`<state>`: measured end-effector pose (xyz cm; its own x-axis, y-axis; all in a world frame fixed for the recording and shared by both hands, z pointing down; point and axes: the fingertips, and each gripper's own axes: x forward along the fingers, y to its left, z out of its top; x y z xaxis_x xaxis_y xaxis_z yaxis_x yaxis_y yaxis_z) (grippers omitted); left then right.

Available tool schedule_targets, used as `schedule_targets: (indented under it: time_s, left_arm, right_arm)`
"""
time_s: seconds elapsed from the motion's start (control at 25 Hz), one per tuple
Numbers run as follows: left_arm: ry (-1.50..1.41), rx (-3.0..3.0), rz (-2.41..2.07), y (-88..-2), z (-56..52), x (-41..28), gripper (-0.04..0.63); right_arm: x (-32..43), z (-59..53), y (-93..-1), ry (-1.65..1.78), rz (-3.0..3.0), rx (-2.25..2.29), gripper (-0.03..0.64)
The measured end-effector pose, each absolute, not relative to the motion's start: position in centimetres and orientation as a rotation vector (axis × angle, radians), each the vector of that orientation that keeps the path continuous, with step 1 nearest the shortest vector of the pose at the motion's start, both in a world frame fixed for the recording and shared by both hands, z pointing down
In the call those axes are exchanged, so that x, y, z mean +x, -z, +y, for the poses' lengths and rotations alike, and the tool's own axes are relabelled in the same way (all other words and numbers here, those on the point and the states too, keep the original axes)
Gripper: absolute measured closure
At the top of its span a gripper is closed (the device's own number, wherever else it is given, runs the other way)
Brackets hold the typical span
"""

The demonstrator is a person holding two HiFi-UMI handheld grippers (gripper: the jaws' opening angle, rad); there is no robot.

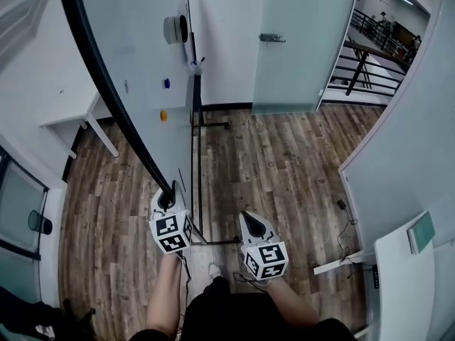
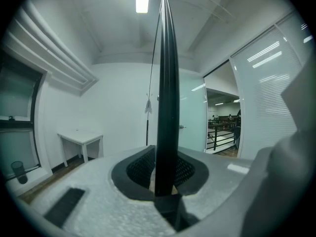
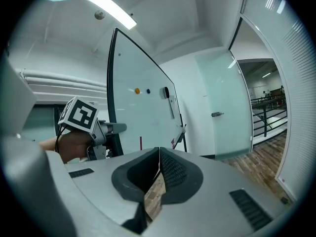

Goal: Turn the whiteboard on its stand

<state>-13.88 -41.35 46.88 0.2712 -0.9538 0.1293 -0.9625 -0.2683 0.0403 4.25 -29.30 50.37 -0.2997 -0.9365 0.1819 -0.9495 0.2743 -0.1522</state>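
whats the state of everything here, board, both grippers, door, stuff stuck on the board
whiteboard: upright on its stand, near edge facing the person, black frame gripped
left gripper: shut on the whiteboard's frame
right gripper: shut, empty, clear of the board
eraser: stuck on the board face
blue magnet: stuck on the board
orange magnet: stuck on the board
glass door: shut
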Motion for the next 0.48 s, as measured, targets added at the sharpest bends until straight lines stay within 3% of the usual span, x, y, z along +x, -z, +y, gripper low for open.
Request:
schedule_targets:
  time_s: [0.48]
  left_arm:
    - [-0.091, 2.426, -1.835, -46.8, -33.5, -11.8, 0.526]
  right_arm:
    - [4.7, -24.8, -50.2, -0.365, -2.499, 1.792, 0.603]
